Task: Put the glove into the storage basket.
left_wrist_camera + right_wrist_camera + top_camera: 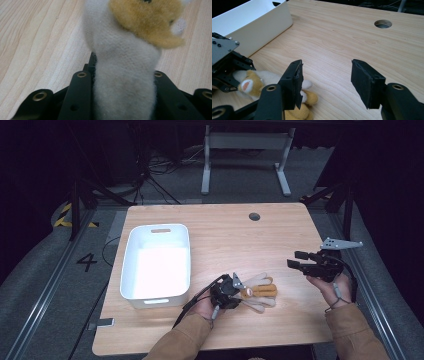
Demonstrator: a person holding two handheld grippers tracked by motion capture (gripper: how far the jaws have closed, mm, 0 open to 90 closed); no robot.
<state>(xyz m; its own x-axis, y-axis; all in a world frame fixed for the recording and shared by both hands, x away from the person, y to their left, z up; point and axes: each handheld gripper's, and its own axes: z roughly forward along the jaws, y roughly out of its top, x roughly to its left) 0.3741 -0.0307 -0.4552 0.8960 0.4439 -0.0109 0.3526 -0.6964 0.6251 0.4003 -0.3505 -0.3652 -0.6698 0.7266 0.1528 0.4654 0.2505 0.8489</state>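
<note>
Between the left gripper (239, 289)'s jaws, a white limb of the plush toy (260, 291) is pinched tight, pads pressing the fabric from both sides; no earlier picture given, so just that: clamped on the toy. Toy is tan and white, lies flat on the tabletop (225, 230) near the front edge, about mid-width, just right of the white bin (157, 261). Right gripper (296, 259) hovers near the right edge, jaws wide apart, nothing between them. Step in hand looks like the grasp, done; toy not yet lifted. Next move probably calls for lifting it clear and carrying it left over the bin's near right rim, then letting go. Bin sits by the left edge, looks empty inside.
</note>
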